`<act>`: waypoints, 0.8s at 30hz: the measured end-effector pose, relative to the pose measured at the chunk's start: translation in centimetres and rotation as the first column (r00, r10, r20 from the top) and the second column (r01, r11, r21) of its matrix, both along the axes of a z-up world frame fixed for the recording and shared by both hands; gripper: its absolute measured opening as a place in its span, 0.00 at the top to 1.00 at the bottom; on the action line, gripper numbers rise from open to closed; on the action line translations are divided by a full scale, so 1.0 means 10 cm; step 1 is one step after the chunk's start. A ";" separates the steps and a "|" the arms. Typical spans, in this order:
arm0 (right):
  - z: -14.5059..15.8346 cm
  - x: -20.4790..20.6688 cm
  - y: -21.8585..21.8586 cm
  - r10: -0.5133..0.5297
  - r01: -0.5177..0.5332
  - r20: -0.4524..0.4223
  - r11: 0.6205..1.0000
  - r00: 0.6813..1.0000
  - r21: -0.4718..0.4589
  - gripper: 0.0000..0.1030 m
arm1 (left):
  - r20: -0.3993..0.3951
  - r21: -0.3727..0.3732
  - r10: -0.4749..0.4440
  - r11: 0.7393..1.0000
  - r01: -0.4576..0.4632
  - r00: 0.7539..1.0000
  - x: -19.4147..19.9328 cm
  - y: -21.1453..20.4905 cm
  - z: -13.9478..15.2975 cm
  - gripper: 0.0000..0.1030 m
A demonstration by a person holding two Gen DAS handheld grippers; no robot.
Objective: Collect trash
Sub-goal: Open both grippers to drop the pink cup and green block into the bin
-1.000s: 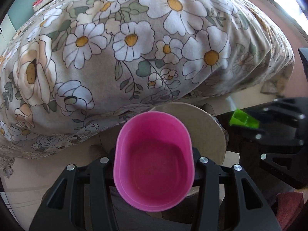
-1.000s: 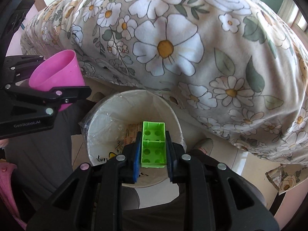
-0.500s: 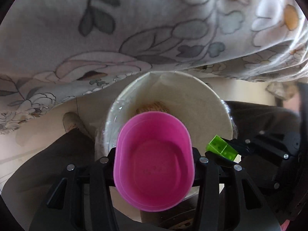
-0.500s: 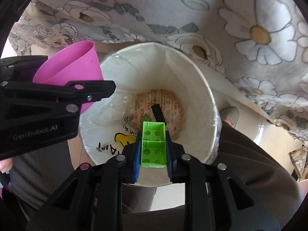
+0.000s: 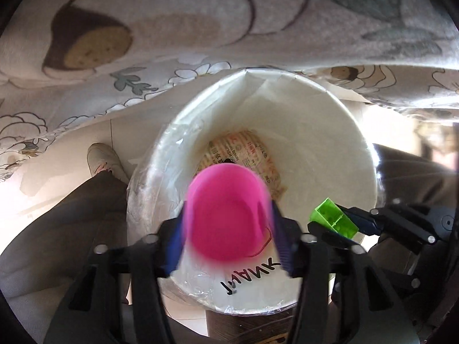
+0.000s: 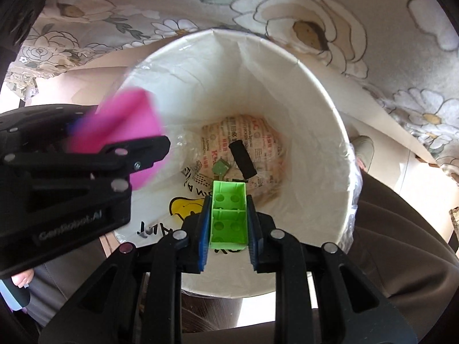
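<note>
A pink cup sits between the fingers of the left claw, directly above the open mouth of a white bin. The cup is blurred by motion, and the claw's jaws have just been opening; they now stand fairly wide, with blue pads at either side of the cup. The cup looks already free of the pads, though the blur makes contact hard to judge. In the right wrist view the same cup appears as a pink smear at the left, over the bin's left rim.

A bright green toy brick is clamped in the right claw, jaws narrow and blue pads pressed on its two long sides, its hollow studded underside facing the camera. It hangs over the near part of the bin opening. From the left wrist view the brick shows at the right, just inside the bin's right rim.

The bin is lined with a clear plastic bag folded over its rim. At the bottom lie a printed paper wrapper, a small black object and a small dull green piece. A yellow smiley mark and black lettering show on the near inner wall.

A floral tablecloth hangs across the far side, behind the bin. A pale shoe stands on the floor to the left, beside a dark trouser leg.
</note>
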State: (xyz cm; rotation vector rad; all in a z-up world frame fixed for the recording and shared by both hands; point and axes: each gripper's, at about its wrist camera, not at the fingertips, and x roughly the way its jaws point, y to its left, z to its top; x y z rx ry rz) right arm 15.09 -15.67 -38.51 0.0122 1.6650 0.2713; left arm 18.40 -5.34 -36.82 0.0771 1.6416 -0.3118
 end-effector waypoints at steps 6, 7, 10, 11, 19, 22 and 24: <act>0.00 -0.01 0.04 0.005 -0.005 0.025 1.000 1.000 -0.005 0.62 | 0.021 -0.005 -0.014 1.000 0.014 1.000 -0.02 -0.03 0.09 0.31; 0.02 -0.02 0.06 0.013 -0.012 0.037 1.000 0.999 -0.008 0.61 | 0.021 -0.004 -0.015 1.000 0.016 1.000 -0.03 -0.03 0.10 0.31; 0.09 -0.04 0.10 0.038 -0.036 0.057 0.999 0.998 -0.031 0.60 | 0.038 0.002 -0.019 1.000 0.019 0.999 -0.07 -0.03 0.17 0.31; 0.14 -0.04 0.11 0.045 -0.043 0.065 0.999 0.997 -0.033 0.60 | 0.049 0.002 -0.022 1.000 0.021 0.999 -0.08 -0.02 0.21 0.31; 0.67 -0.16 0.11 0.081 -0.075 0.192 0.997 0.978 -0.036 0.61 | 0.253 -0.010 -0.003 1.000 0.006 0.967 -0.18 0.12 0.99 0.31; 0.94 -0.23 0.06 0.092 -0.086 0.253 0.996 0.963 -0.036 0.61 | 0.346 -0.024 0.003 1.000 0.006 0.938 -0.24 0.16 1.35 0.31; 1.11 -0.26 0.04 0.105 -0.096 0.291 0.994 0.951 -0.046 0.61 | 0.398 -0.030 0.003 1.000 0.010 0.917 -0.26 0.18 1.59 0.31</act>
